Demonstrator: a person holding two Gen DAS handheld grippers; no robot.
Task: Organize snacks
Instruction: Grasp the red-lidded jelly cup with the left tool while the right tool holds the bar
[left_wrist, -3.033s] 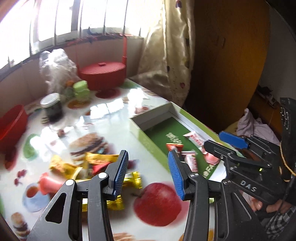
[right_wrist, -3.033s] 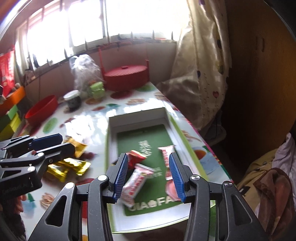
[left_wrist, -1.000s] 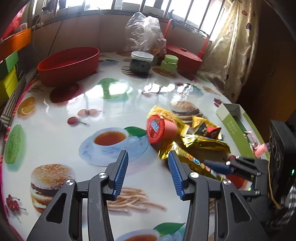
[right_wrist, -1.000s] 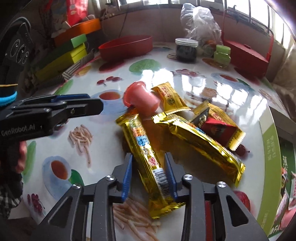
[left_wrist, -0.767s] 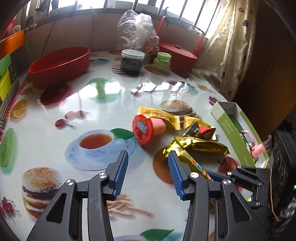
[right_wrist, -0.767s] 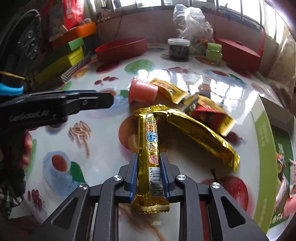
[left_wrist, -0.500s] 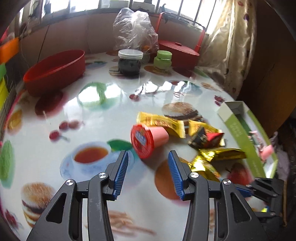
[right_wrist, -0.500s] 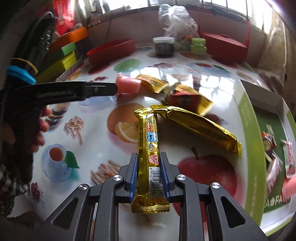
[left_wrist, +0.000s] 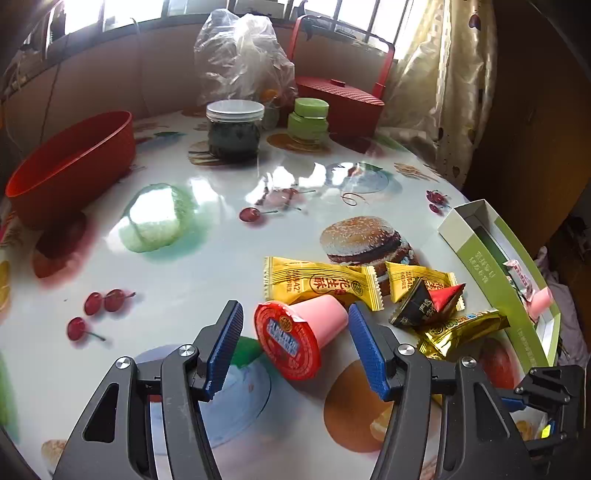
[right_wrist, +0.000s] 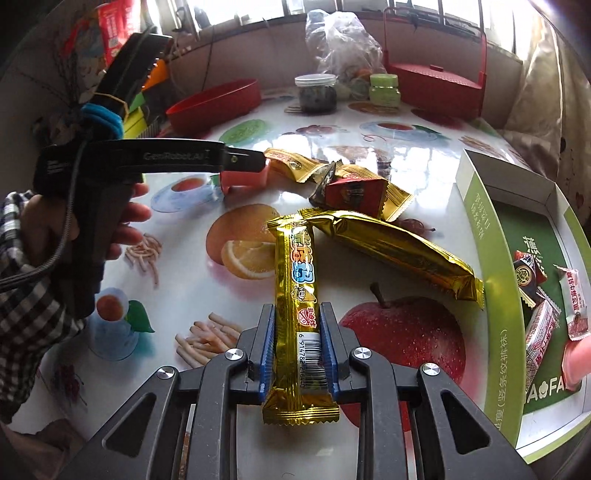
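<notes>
My left gripper is open around a pink jelly cup with a red lid, which lies on its side between the fingers. My right gripper is shut on a long gold snack bar, whose far end rests by a second gold bar. Yellow packets and a red-and-black pyramid packet lie just beyond the cup. The green tray box at the right holds several small snacks. The left gripper also shows in the right wrist view, at the cup.
At the back of the fruit-print table stand a red bowl, a dark jar with a white lid, a green jar, a red basket and a plastic bag. A curtain hangs at the right.
My left gripper has moved forward so the jelly cup now lies between its open fingers. My right gripper has closed on the gold bar and drawn it back from the pile.
</notes>
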